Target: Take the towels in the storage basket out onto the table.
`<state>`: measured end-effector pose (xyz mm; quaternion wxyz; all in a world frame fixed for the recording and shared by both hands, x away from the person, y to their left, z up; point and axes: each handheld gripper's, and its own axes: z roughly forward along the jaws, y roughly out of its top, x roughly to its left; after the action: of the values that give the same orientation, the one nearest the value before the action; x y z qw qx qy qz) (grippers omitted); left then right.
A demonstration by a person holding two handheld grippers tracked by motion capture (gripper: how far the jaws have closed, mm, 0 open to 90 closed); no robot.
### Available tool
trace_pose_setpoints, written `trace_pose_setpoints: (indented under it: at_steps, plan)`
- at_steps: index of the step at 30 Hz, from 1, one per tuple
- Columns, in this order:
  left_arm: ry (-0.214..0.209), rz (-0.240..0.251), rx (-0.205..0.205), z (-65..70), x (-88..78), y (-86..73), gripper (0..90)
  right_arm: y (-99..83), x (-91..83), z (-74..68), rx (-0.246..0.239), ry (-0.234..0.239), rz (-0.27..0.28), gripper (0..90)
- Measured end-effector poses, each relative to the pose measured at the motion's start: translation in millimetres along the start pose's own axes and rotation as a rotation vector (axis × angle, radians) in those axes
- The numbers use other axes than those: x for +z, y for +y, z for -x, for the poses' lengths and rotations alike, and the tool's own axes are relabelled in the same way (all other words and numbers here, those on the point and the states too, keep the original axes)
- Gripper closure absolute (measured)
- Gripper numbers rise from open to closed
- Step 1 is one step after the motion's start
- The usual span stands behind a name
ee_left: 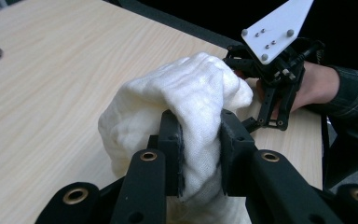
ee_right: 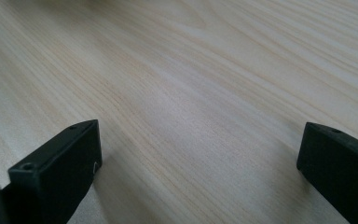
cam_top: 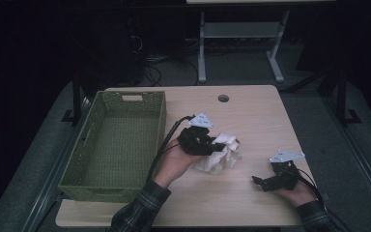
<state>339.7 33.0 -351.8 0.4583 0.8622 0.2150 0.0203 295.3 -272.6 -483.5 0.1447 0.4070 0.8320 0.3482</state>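
White crumpled cotton cloth (cam_top: 220, 152) lies mid-desk, clamped in the left tongs (cam_top: 218, 146); the green woven basket (cam_top: 92, 169) waits at nine o'clock. Left gripper view: pads pinch the cloth (ee_left: 186, 107). Right gripper view: right tongs (ee_right: 198, 161) stand apart over bare desk (ee_right: 205, 79).

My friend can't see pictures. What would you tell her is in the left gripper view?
Two black jaws of a hand-held gripper squeeze a crumpled white cloth just above a pale wooden table. Behind the cloth, at the upper right, a hand in a plaid sleeve holds a second hand-held gripper with a white three-cornered plate on top.
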Motion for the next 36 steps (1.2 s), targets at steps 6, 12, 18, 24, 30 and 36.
trace_pose_setpoints:
  at_steps: [6, 12, 18, 24, 30, 36]
  plan:
    - [0.013, -0.046, 0.023, 4.1, 22.6, -8.3, 73.0, 0.5, 0.6, 0.7, -0.007, 0.002, 0.003, 0.0]
    - [-0.014, -0.079, -0.015, 4.3, 48.1, -23.7, 72.8, 0.4, 0.6, 0.6, -0.008, 0.002, 0.003, 0.0]
    - [-0.03, -0.101, -0.007, 6.3, 61.9, -32.1, 72.1, -0.7, -0.7, 0.2, -0.008, 0.004, 0.0, 0.0]
    - [-0.037, -0.118, -0.006, 4.9, 71.4, -41.5, 70.4, -0.8, -0.5, 0.4, -0.016, 0.006, 0.001, 0.0]
    - [-0.04, -0.139, -0.019, 3.3, 77.9, -48.7, 66.4, -0.8, -0.6, 0.3, -0.017, 0.007, 0.001, 0.0]
    - [-0.046, -0.146, -0.036, 1.5, 80.9, -52.7, 49.5, -0.7, -0.6, 0.1, -0.016, 0.009, 0.001, 0.0]
